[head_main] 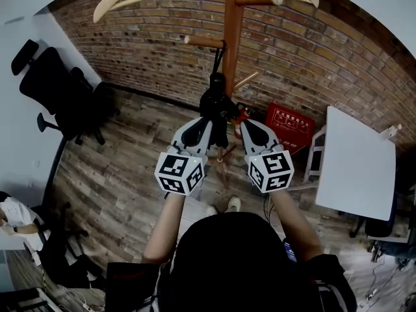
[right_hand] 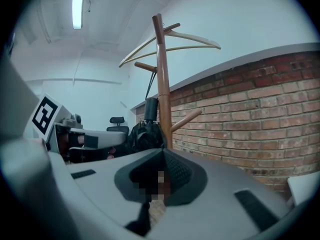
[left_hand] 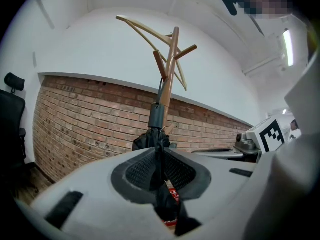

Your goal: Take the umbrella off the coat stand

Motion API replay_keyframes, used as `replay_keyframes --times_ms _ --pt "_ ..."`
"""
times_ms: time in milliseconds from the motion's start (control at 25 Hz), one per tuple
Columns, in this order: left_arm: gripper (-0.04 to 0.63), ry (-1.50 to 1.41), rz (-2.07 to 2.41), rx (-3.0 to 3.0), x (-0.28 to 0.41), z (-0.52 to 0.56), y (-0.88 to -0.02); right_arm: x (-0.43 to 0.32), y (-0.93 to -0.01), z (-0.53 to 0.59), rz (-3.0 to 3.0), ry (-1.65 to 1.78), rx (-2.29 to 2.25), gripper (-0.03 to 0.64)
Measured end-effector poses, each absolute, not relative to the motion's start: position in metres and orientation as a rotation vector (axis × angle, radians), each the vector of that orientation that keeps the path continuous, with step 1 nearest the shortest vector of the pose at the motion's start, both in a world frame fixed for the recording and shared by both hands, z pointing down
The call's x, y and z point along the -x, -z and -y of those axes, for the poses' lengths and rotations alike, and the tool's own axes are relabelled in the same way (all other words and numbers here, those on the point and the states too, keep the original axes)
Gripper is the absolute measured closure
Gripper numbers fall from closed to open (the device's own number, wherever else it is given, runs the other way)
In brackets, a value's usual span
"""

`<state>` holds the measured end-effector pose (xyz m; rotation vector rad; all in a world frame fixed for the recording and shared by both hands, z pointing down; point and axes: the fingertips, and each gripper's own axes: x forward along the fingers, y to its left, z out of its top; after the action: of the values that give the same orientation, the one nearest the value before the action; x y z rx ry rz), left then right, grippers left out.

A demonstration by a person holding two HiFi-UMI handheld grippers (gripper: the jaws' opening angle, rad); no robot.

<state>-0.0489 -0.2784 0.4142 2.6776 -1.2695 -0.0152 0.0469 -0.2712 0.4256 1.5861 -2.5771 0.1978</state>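
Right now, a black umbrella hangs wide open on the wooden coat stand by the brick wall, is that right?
Not quite: the umbrella is folded shut, not wide open. The head view shows it hanging as a narrow black bundle on the wooden coat stand by the brick wall.
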Motion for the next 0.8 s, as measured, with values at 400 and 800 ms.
replay_keyframes --times_ms 400,800 --pt "0.299 0.011 1.288 -2.677 0.037 0.3 -0.415 -0.052 -0.426 0.293 2.597 -0.203 -1.549 0.588" --pt "0.243 -0.004 1.359 -2.652 0.036 0.311 -0.417 -0.056 -0.429 0.305 2.617 -0.216 -1.522 0.588"
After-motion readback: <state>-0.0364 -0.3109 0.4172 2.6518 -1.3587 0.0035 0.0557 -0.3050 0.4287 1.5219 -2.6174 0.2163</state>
